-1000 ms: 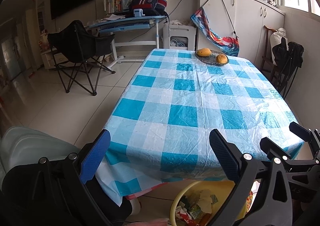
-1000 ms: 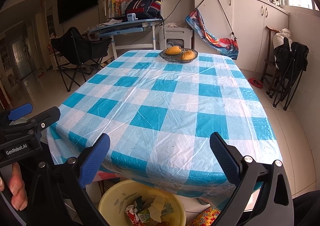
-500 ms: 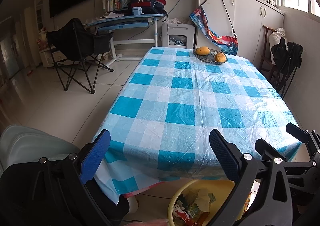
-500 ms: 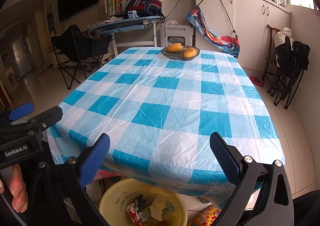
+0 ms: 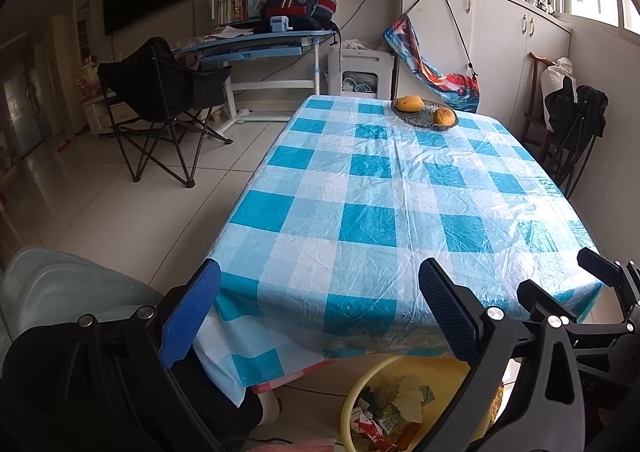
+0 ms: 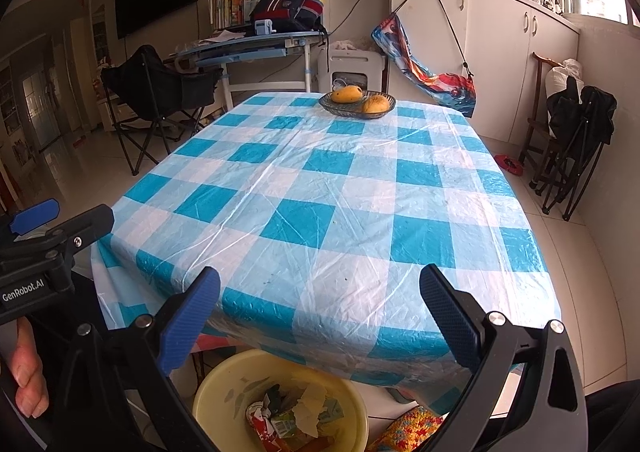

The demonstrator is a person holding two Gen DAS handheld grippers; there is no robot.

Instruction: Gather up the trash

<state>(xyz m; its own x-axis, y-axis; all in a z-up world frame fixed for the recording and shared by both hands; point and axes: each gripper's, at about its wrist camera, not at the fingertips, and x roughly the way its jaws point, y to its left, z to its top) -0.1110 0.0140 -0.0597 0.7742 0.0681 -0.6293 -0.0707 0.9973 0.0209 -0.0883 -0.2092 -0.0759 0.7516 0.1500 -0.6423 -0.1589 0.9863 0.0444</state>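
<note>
- Crumpled wrappers and cartons (image 6: 296,418) are seen inside a yellow basin (image 6: 224,384) on the floor, just below the desk's (image 6: 320,188) near edge.
- The left gripper (image 5: 320,312) and right gripper (image 6: 320,316) are held wide apart and empty.
- Two mangoes (image 6: 347,94) are kept in a glass dish (image 6: 340,108) at the far end.

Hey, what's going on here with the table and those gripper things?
A person holds a gripper in each hand at the near end of a checked table. The left gripper and right gripper are both open and empty. A yellow bin on the floor below holds crumpled wrappers. The tabletop carries only a fruit bowl at the far end.
</note>
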